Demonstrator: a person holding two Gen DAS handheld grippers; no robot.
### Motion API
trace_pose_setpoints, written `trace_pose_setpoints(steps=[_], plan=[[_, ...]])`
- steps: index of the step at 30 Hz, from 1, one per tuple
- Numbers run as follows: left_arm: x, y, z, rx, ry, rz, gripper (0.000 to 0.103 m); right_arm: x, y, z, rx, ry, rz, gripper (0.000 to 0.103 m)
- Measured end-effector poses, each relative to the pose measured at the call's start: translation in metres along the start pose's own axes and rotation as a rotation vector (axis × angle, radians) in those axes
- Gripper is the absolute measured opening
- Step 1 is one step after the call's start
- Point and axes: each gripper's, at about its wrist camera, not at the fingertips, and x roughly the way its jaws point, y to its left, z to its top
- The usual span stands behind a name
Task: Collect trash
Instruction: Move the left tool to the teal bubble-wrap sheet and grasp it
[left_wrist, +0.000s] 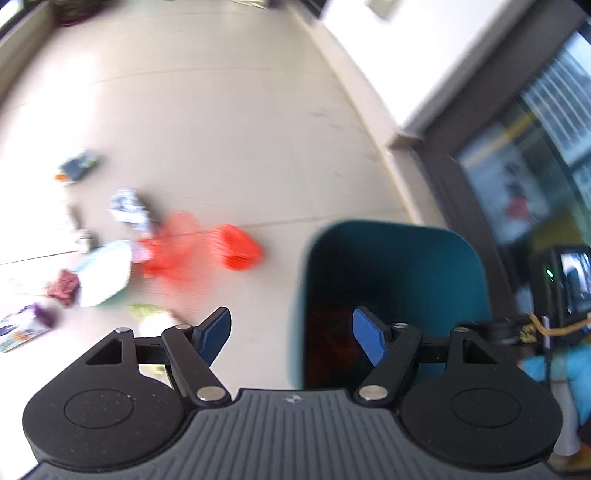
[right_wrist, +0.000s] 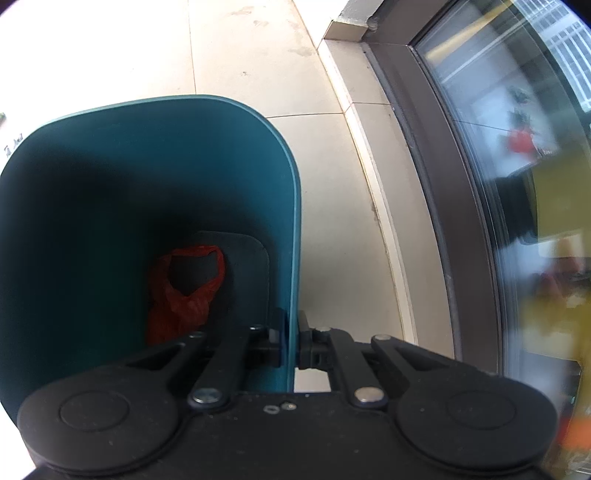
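Observation:
A teal bin (right_wrist: 236, 155) stands on the tiled floor, and my right gripper (right_wrist: 293, 341) is shut on its right wall, one finger inside and one outside. A red plastic bag (right_wrist: 184, 291) lies at the bottom of the bin. In the left wrist view my left gripper (left_wrist: 291, 338) hangs open and empty over the left rim of the teal bin (left_wrist: 391, 258). Left of it, trash is strewn on the floor: red plastic bags (left_wrist: 236, 245), a white wrapper (left_wrist: 105, 273), a crumpled printed piece (left_wrist: 127, 205) and a dark packet (left_wrist: 77, 164). That view is blurred.
A raised stone sill (right_wrist: 373, 173) and a dark-framed glass door (right_wrist: 498, 147) run along the right of the bin. More small scraps, among them a purple one (left_wrist: 42, 314) and a green one (left_wrist: 142, 310), lie at the lower left. Bare tiles (left_wrist: 221, 110) stretch beyond.

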Motion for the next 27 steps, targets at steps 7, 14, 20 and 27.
trace_pose_setpoints(steps=[7, 14, 20, 27], plan=[[0.003, 0.071, 0.010, -0.045, -0.074, 0.130, 0.072, 0.003, 0.008, 0.005, -0.052, -0.028, -0.035, 0.005], [0.069, 0.150, 0.011, -0.025, -0.068, 0.226, 0.072, 0.006, 0.011, 0.003, -0.057, -0.030, -0.063, 0.007], [0.130, 0.221, 0.028, 0.084, -0.028, 0.143, 0.072, 0.016, 0.009, 0.002, -0.042, 0.009, -0.099, 0.011], [0.197, 0.276, 0.041, 0.232, 0.057, 0.141, 0.071, 0.033, 0.009, 0.002, 0.018, 0.072, -0.140, 0.017]])
